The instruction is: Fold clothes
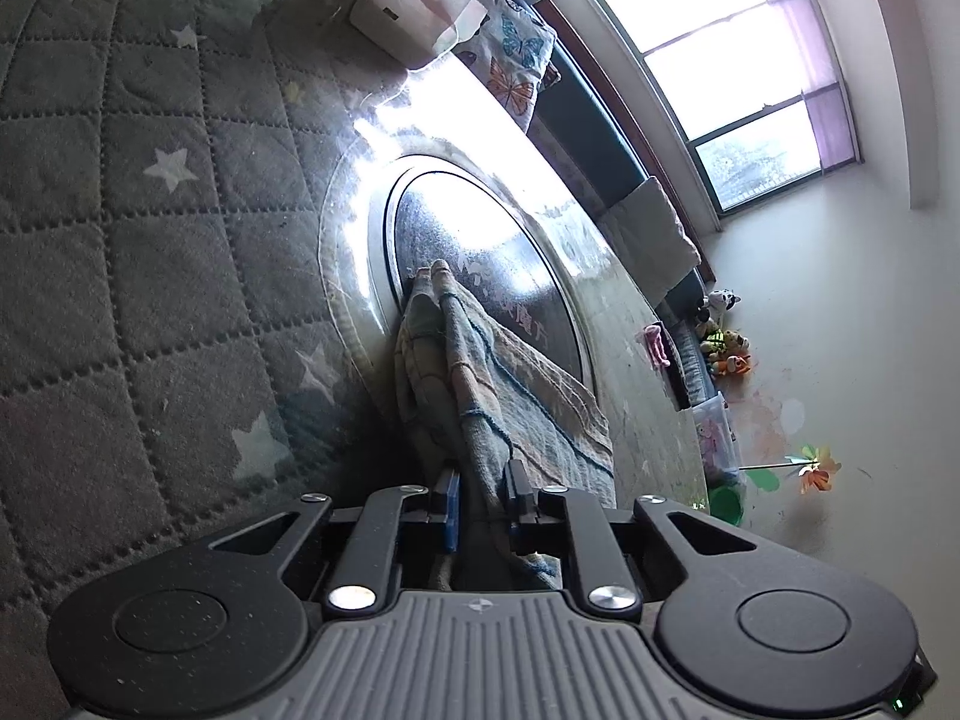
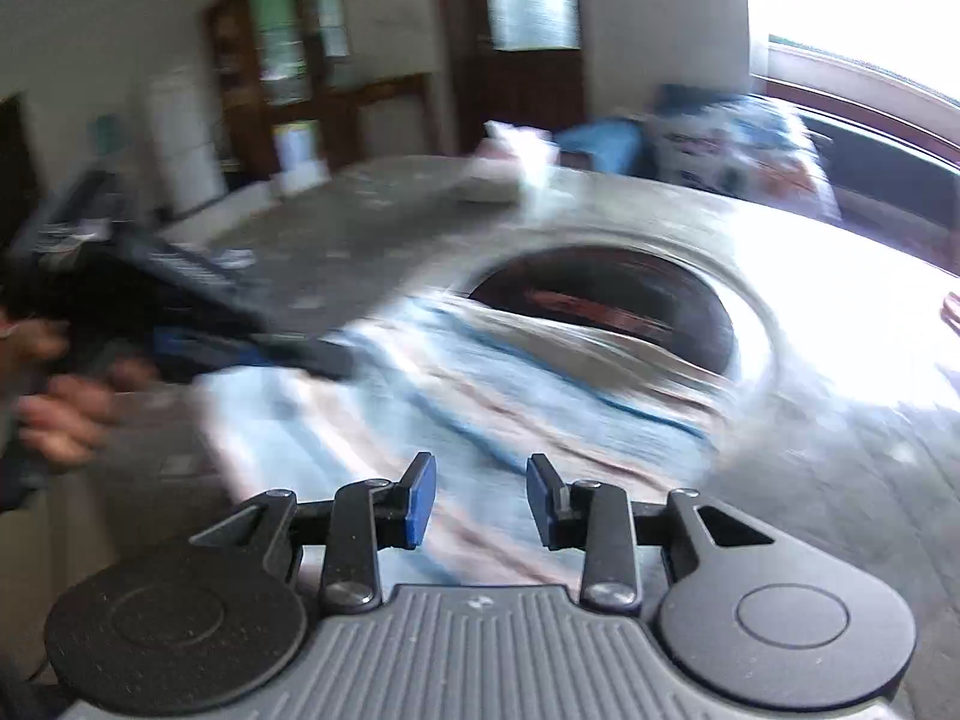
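Observation:
A striped blue and beige cloth (image 1: 510,396) lies bunched on the table, stretching from the round dark turntable (image 1: 480,252) toward the camera. My left gripper (image 1: 483,504) is shut on the near edge of this cloth. In the blurred right wrist view the same cloth (image 2: 456,384) is spread flat in front of my right gripper (image 2: 480,501), which stands open just above it with nothing between its fingers. The left gripper (image 2: 240,330) shows there at the cloth's left edge, held by a hand (image 2: 60,414).
A grey quilted cover with white stars (image 1: 150,210) covers the table. A white box (image 1: 390,18) and a butterfly-print cushion (image 1: 516,60) sit at the far side. Toys (image 1: 726,348) and a bright window (image 1: 750,60) lie beyond the table edge.

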`<state>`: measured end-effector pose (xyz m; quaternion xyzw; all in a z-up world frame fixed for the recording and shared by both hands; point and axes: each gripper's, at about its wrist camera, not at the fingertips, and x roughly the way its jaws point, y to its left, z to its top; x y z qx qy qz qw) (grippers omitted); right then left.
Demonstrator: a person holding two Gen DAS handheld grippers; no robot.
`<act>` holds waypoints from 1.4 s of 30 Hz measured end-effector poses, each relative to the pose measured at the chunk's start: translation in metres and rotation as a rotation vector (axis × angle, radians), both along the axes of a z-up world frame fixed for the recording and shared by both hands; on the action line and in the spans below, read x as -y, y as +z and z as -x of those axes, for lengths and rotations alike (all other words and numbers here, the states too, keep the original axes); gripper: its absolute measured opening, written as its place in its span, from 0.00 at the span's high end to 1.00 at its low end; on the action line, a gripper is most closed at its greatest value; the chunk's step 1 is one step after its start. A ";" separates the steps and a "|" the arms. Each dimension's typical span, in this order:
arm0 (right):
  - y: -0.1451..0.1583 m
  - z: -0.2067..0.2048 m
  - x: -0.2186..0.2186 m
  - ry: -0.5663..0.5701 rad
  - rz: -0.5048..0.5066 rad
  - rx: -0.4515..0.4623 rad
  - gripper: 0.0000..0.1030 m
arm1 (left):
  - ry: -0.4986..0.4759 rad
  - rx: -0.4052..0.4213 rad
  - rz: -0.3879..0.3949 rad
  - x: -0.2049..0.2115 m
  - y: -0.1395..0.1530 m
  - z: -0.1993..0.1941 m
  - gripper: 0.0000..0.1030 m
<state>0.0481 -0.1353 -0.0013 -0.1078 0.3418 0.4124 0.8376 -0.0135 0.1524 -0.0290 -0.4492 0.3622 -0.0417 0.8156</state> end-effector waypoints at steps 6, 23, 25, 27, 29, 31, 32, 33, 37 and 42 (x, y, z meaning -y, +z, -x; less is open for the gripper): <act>-0.018 -0.024 0.015 -0.093 0.051 -0.002 0.68 | -0.014 -0.006 -0.040 0.000 0.001 -0.003 0.85; -0.033 -0.097 0.027 -0.339 -0.053 -0.150 0.78 | -0.078 0.012 -0.196 0.009 0.012 -0.013 0.85; -0.033 -0.094 0.026 -0.351 -0.056 -0.144 0.87 | -0.086 0.017 -0.222 0.012 0.015 -0.013 0.85; -0.031 -0.091 0.026 -0.362 -0.065 -0.135 0.94 | -0.091 0.023 -0.236 0.014 0.018 -0.015 0.86; -0.027 -0.088 0.028 -0.368 -0.080 -0.119 0.96 | -0.101 0.035 -0.254 0.018 0.023 -0.017 0.86; -0.021 -0.083 0.031 -0.373 -0.094 -0.098 0.96 | -0.111 0.047 -0.273 0.021 0.029 -0.020 0.87; -0.017 -0.081 0.034 -0.374 -0.101 -0.087 0.97 | -0.119 0.055 -0.281 0.024 0.033 -0.023 0.87; -0.013 -0.080 0.036 -0.375 -0.107 -0.077 0.97 | -0.127 0.063 -0.289 0.027 0.036 -0.025 0.87; 0.004 -0.075 0.052 -0.395 -0.117 -0.029 0.97 | -0.161 0.093 -0.310 0.044 0.048 -0.042 0.87; 0.024 -0.086 0.082 -0.458 -0.118 0.030 0.97 | -0.210 0.125 -0.319 0.073 0.060 -0.074 0.87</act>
